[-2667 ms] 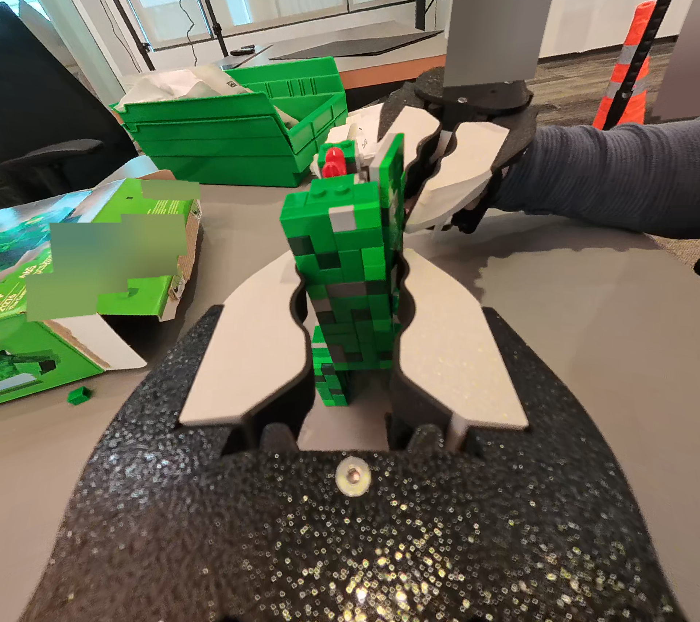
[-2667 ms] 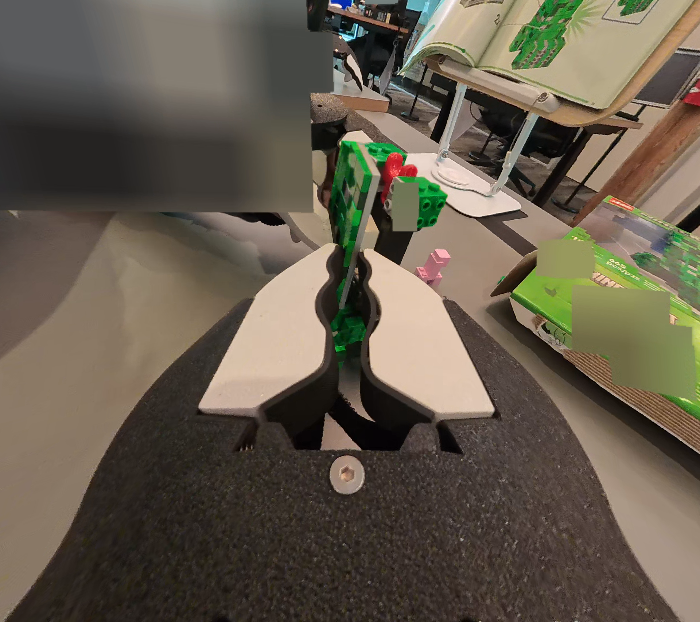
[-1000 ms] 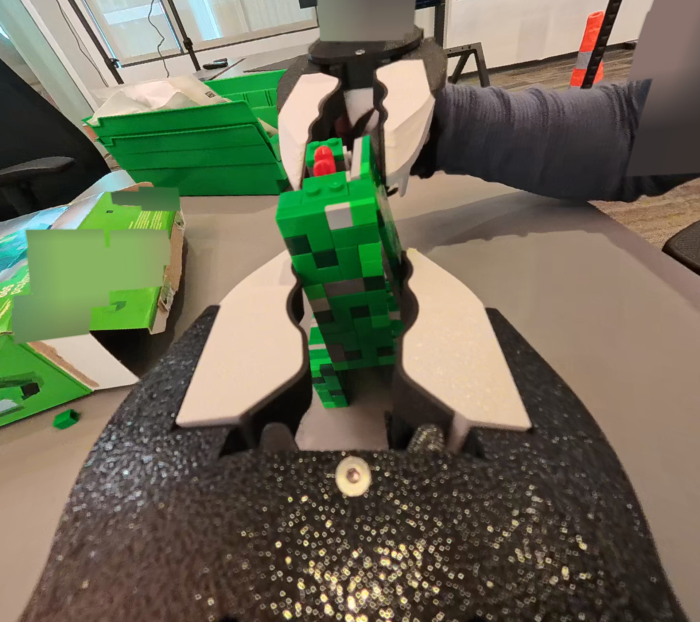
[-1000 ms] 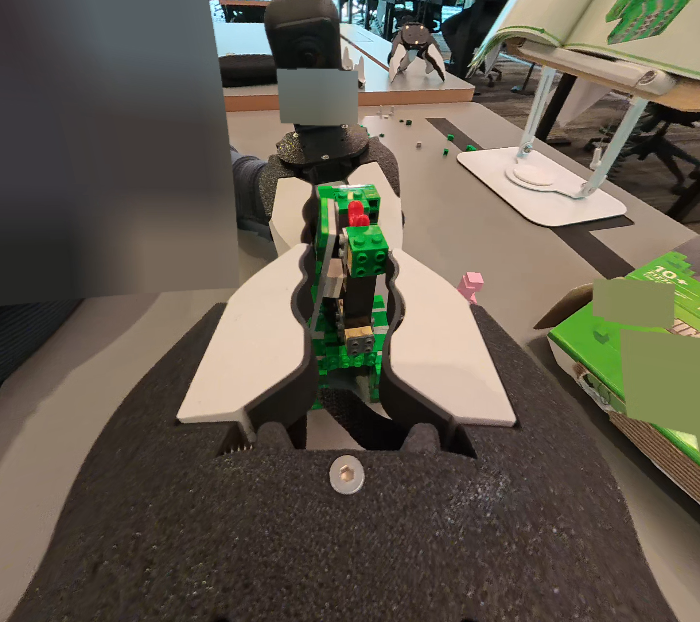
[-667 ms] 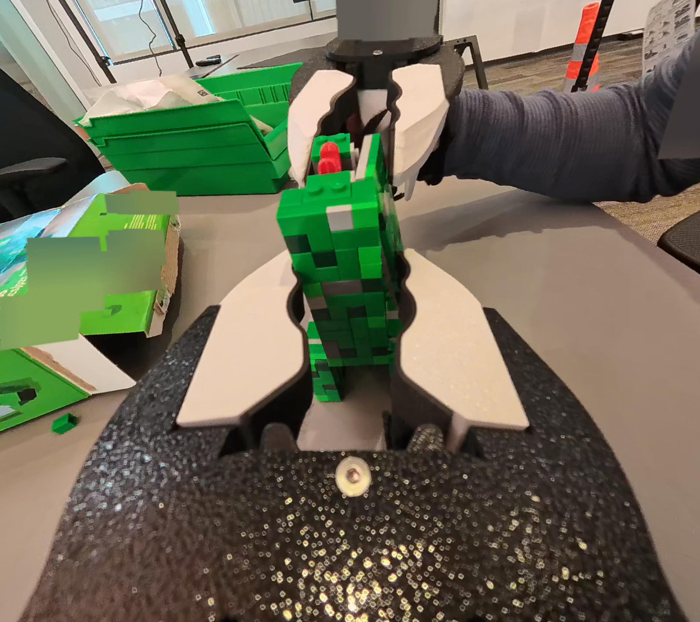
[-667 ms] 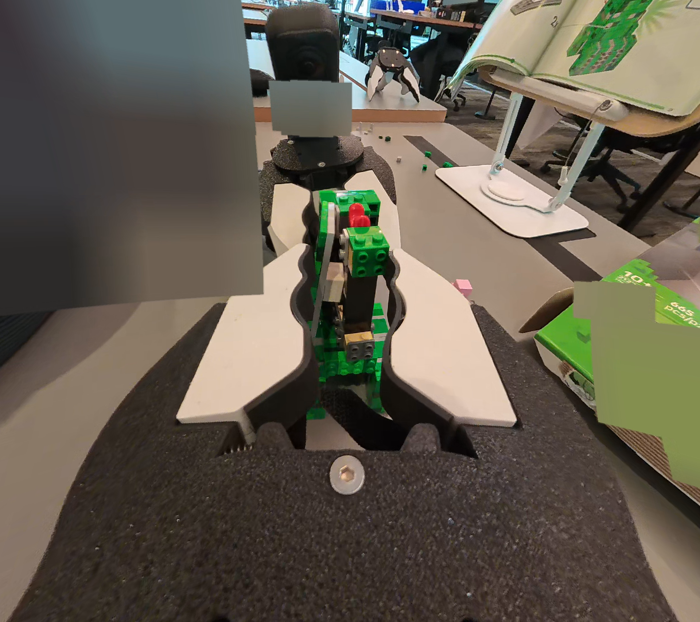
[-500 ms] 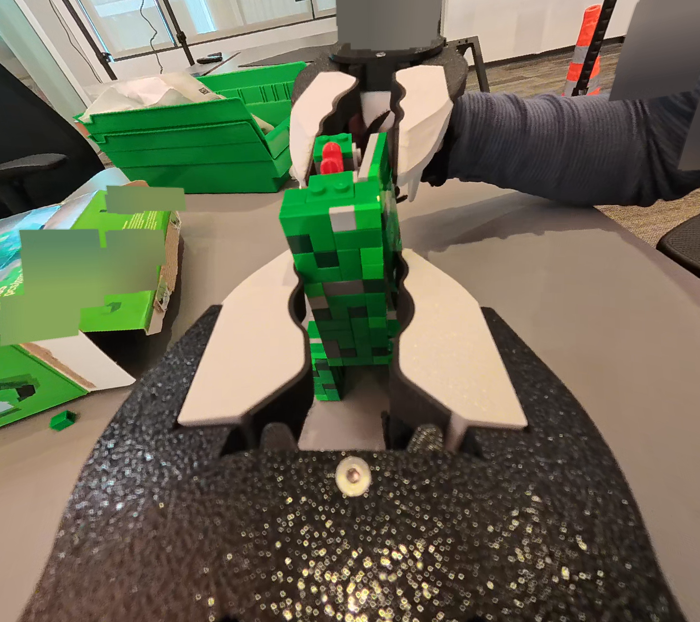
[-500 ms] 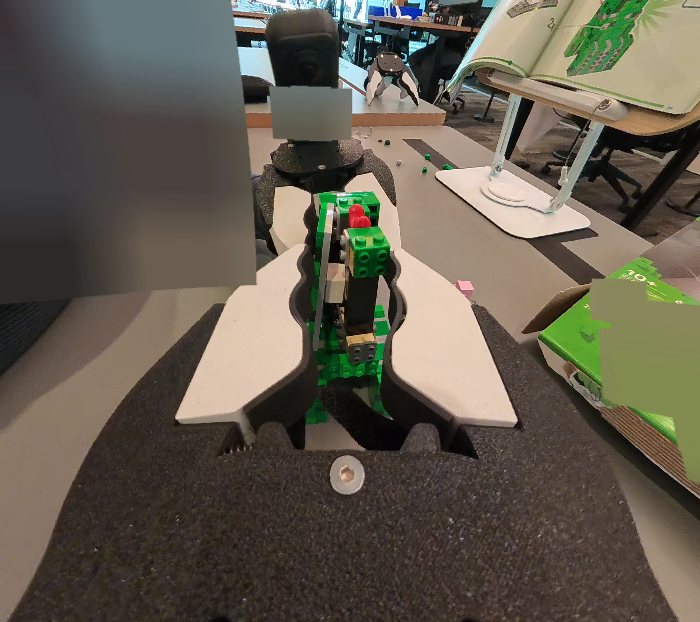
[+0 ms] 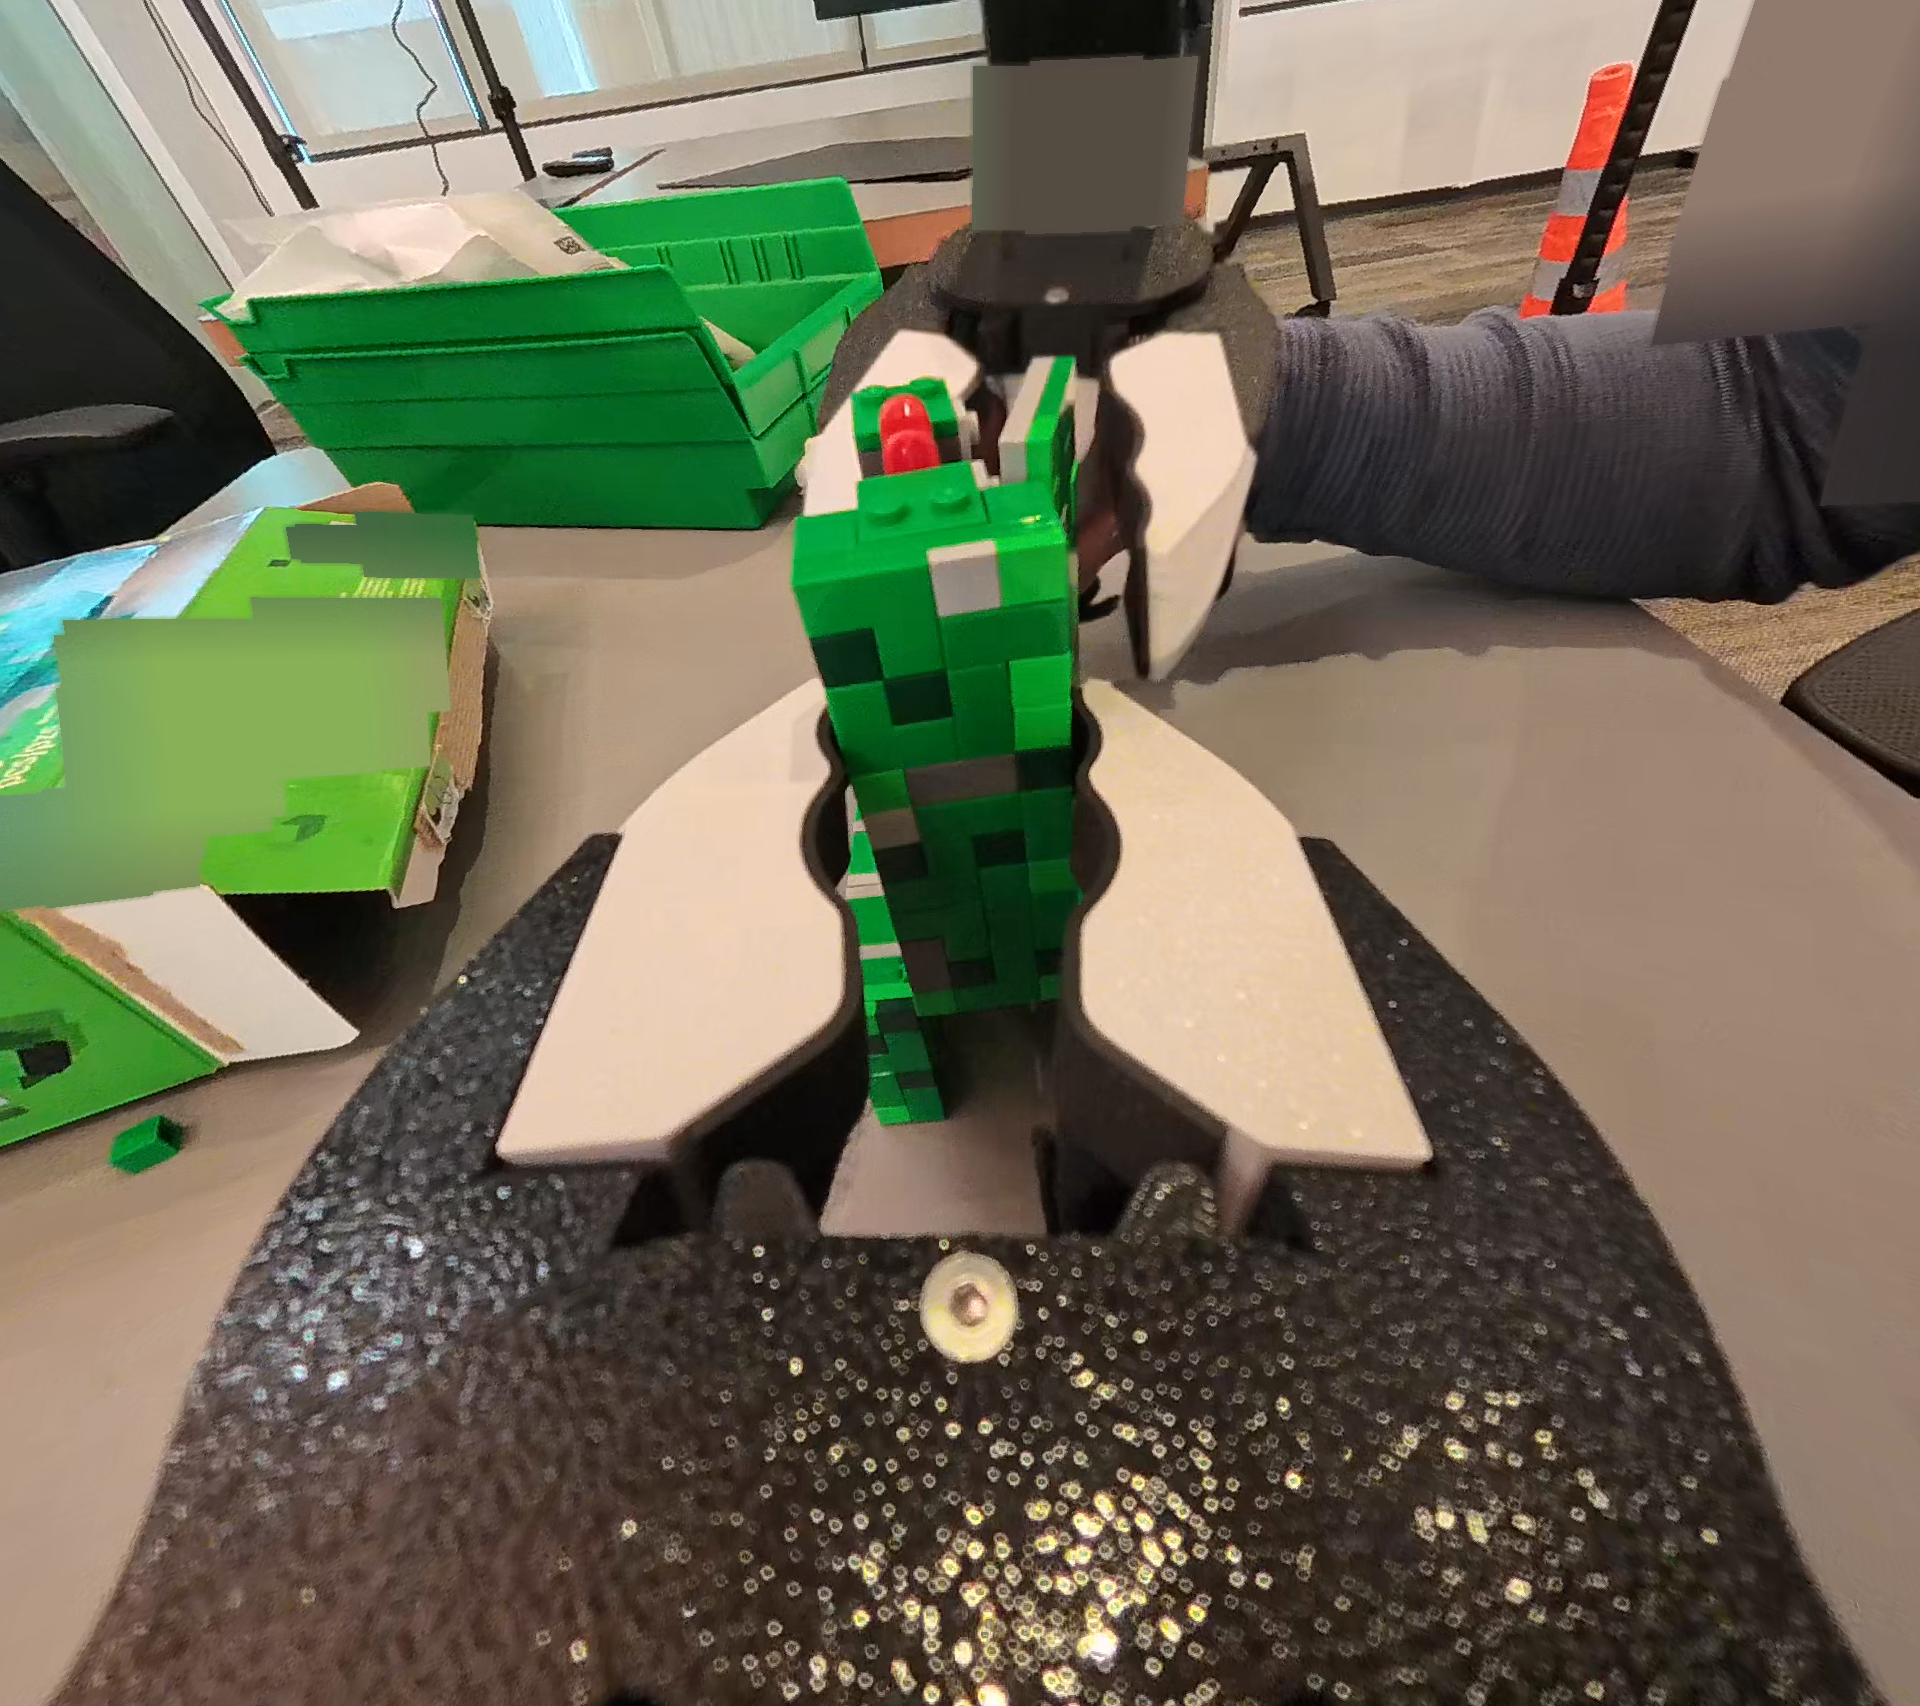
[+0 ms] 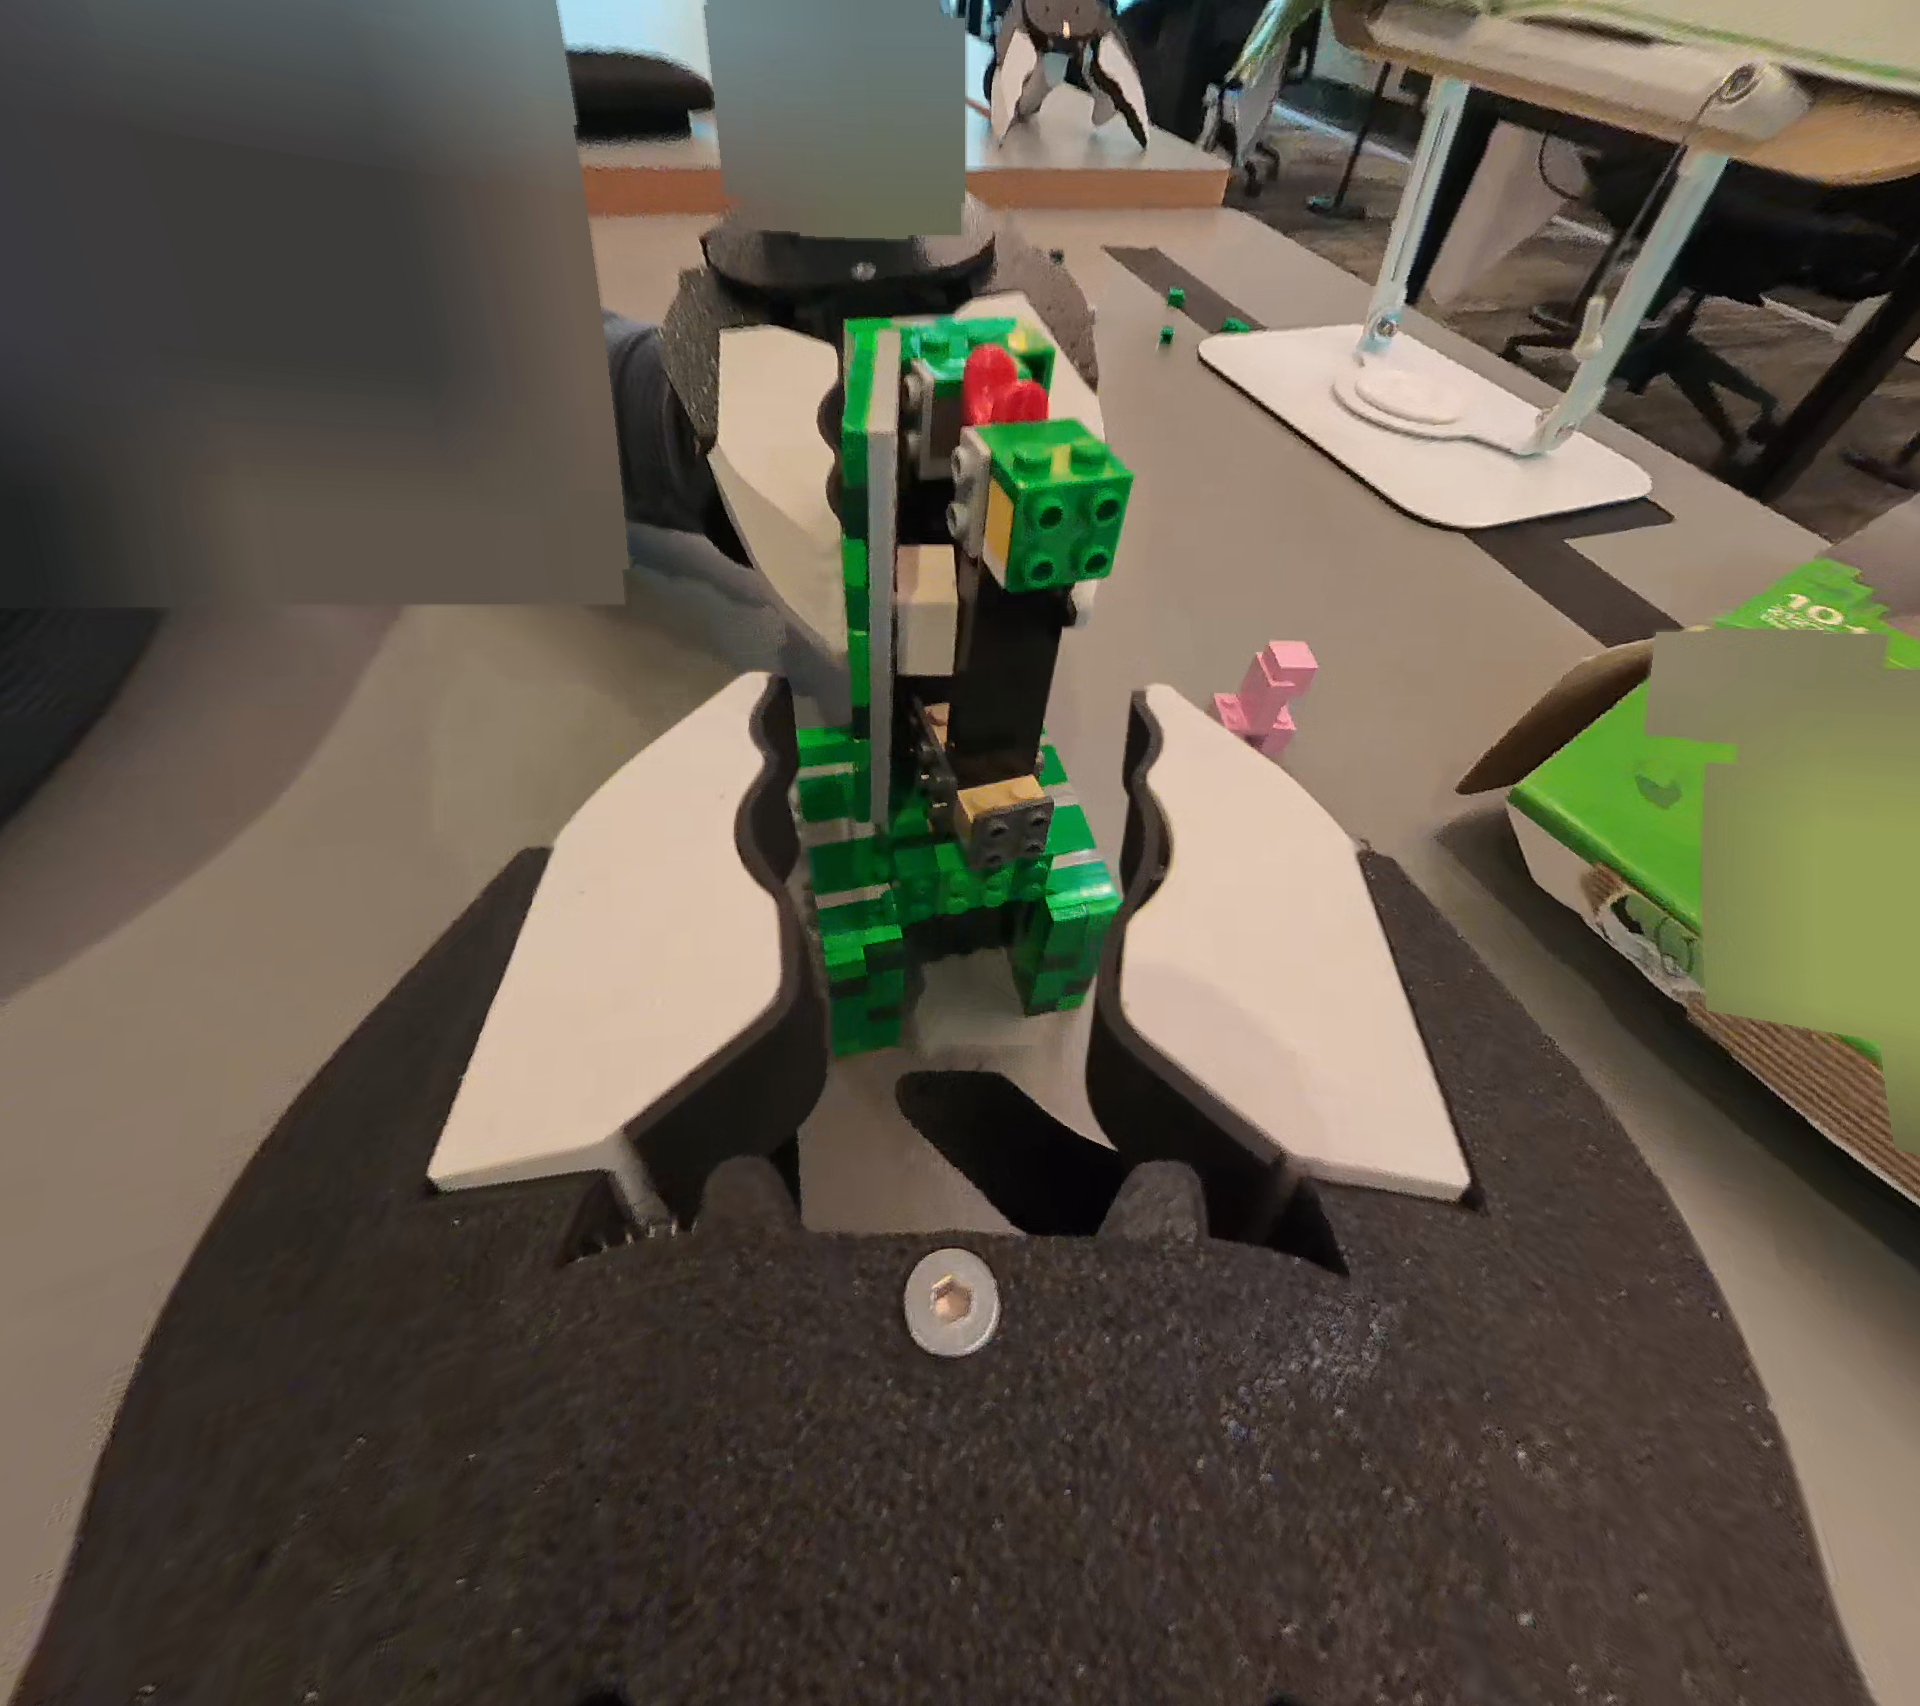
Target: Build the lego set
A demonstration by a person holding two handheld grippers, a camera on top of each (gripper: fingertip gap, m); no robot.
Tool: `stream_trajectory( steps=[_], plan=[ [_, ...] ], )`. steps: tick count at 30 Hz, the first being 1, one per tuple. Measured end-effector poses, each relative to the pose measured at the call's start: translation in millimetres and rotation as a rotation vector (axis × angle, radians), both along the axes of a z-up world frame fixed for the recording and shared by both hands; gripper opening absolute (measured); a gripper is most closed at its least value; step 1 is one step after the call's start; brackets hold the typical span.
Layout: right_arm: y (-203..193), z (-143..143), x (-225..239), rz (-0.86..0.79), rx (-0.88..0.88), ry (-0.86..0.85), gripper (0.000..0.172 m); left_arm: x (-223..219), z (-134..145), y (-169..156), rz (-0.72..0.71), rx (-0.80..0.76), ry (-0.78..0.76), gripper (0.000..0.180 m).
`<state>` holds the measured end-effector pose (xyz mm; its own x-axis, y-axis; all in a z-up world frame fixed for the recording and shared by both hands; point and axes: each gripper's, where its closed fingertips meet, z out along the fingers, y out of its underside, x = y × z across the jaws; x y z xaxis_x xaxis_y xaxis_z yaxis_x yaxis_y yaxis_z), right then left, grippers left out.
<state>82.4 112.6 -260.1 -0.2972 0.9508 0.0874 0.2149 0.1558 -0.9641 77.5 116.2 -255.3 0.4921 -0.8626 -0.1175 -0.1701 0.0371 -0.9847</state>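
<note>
A tall green brick figure (image 9: 935,721) with a red piece on top stands on the grey table (image 9: 1455,825). My left gripper (image 9: 951,711) is shut on it, with both pads pressed against its sides at mid height. In the right wrist view the figure's open back (image 10: 935,877) shows black, grey and tan inner parts and a green studded block at the top. My right gripper (image 10: 954,700) is open around the figure's lower part, with a gap between the right pad and the bricks. One of its fingers (image 9: 1184,493) shows behind the figure in the left wrist view.
A green plastic bin (image 9: 540,399) stands at the back left. A green cardboard box (image 9: 312,721) lies left, with a loose green brick (image 9: 145,1142) by it. A small pink brick figure (image 10: 1268,700) and an instruction booklet on a white stand (image 10: 1434,430) are on the right.
My right gripper held the figure from behind and has now opened its jaws wide off it. My left gripper has closed a little tighter on the figure and still holds it upright.
</note>
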Motion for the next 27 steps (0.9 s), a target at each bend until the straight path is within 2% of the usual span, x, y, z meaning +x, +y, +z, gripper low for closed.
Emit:
stream_trajectory(
  steps=[2, 4, 6, 12, 22, 27],
  plan=[
    [2, -8, -3, -0.01, 0.056, -0.045, 0.059, 1, 0, 0, -0.003, -0.001, -0.001, 0.039],
    [3, -11, -6, -0.008, 0.101, -0.056, 0.048, 1, 0, -1, -0.003, -0.002, -0.002, 0.039],
    [0, -11, -6, 0.019, 0.096, -0.058, 0.036, 0, 1, 1, 0.003, -0.002, -0.005, 0.039],
    [-1, -9, -6, 0.018, 0.031, -0.041, 0.029, -1, 0, 0, -0.01, -0.003, -0.011, 0.041],
    [-1, -7, -8, -0.003, -0.024, -0.009, 0.028, -7, -4, -2, -0.01, -0.016, 0.037, 0.039],
    [0, -8, -9, -0.036, -0.025, 0.006, 0.028, -14, -12, -8, -0.017, -0.087, 0.058, 0.048]
  ],
)
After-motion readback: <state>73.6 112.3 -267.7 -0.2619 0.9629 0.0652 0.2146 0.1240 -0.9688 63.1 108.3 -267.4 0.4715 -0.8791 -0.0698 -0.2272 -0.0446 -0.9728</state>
